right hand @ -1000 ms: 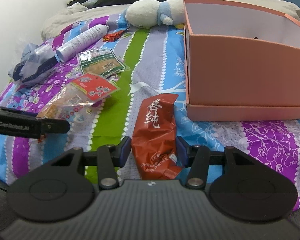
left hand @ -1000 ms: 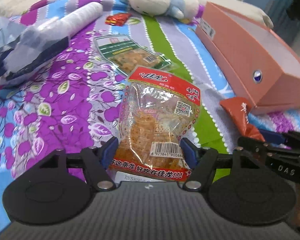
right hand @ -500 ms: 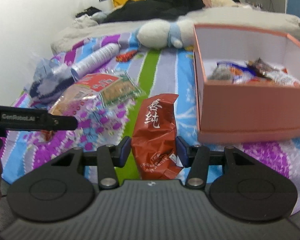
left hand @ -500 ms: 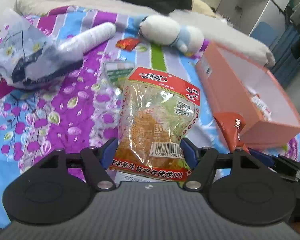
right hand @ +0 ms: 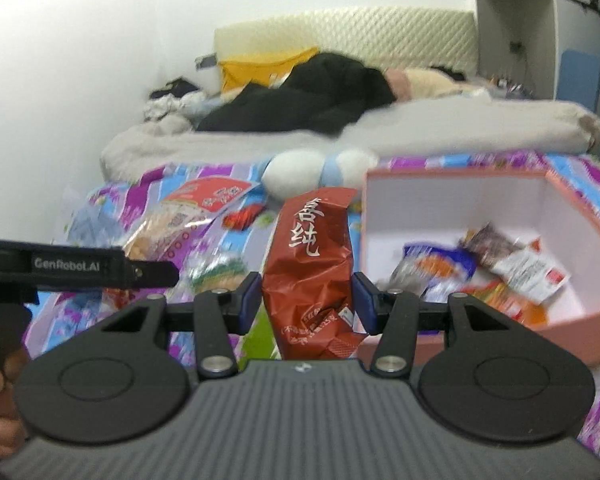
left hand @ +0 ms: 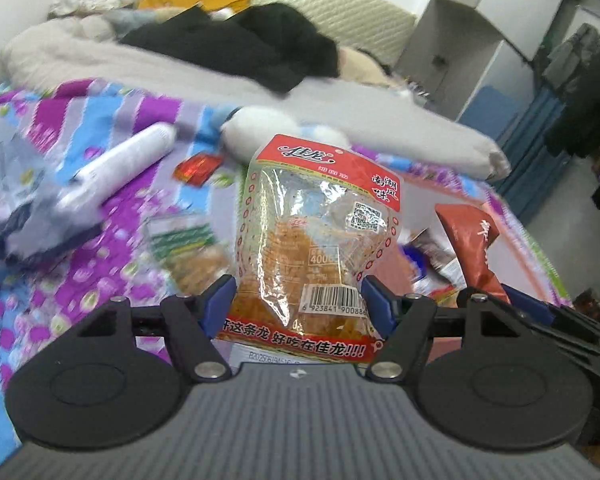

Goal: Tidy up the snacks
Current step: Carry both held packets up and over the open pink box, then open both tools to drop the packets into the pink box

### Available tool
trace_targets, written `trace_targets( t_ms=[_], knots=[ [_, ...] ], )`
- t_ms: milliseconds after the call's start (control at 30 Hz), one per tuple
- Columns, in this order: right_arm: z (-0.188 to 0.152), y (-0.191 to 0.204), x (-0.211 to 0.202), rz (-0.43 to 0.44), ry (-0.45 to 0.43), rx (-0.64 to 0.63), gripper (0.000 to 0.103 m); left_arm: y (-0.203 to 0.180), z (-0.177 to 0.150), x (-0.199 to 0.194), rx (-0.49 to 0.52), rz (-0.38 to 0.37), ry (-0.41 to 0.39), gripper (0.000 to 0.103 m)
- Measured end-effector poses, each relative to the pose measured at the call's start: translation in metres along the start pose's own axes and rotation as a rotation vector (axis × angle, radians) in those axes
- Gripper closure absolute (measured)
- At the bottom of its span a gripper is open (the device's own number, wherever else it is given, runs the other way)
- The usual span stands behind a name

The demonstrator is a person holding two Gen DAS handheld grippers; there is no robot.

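My left gripper is shut on a clear snack bag with a red top and holds it upright, raised above the bed. My right gripper is shut on a dark red snack packet and holds it raised, just left of the pink box. The box is open and holds several snack packs. The red packet also shows in the left wrist view, to the right. The left gripper and its bag show at the left of the right wrist view.
On the colourful bedspread lie a green snack pack, a small red packet, a white tube and a grey plastic bag. A white and blue plush toy lies behind. Black clothes sit at the headboard.
Both grippers have lifted their snacks up off the bedspread. The views now look over the bed, and the inside of the pink box has come into sight.
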State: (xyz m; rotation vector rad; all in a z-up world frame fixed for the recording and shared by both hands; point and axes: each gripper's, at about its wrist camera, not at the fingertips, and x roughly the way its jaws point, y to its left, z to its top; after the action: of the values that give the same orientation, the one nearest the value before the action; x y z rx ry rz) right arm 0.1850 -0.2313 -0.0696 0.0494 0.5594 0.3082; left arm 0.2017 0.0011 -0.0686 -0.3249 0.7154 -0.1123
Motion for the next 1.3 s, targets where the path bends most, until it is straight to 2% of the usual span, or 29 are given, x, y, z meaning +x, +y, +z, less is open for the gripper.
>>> trace_targets(
  t_ms=[300,500,800,1133,1300],
  knots=[
    [0.043,-0.028,-0.007,-0.052,-0.120,0.006,0.051,-0.047,0.043,-0.001,0.035,-0.074,-0.077,0.029],
    [0.053,-0.057,-0.006,-0.093,-0.149,0.020,0.051,-0.085,0.059,0.016,0.056,-0.125,-0.081,0.029],
    [0.041,-0.106,0.014,-0.149,-0.080,0.067,0.051,-0.130,0.054,0.070,0.099,-0.147,0.005,0.029],
    [0.013,-0.156,0.055,-0.203,0.071,0.103,0.051,-0.177,0.034,0.147,0.177,-0.144,0.155,0.029],
    [0.003,-0.173,0.067,-0.216,0.119,0.140,0.050,-0.187,0.026,0.171,0.205,-0.144,0.202,0.029]
  ],
)
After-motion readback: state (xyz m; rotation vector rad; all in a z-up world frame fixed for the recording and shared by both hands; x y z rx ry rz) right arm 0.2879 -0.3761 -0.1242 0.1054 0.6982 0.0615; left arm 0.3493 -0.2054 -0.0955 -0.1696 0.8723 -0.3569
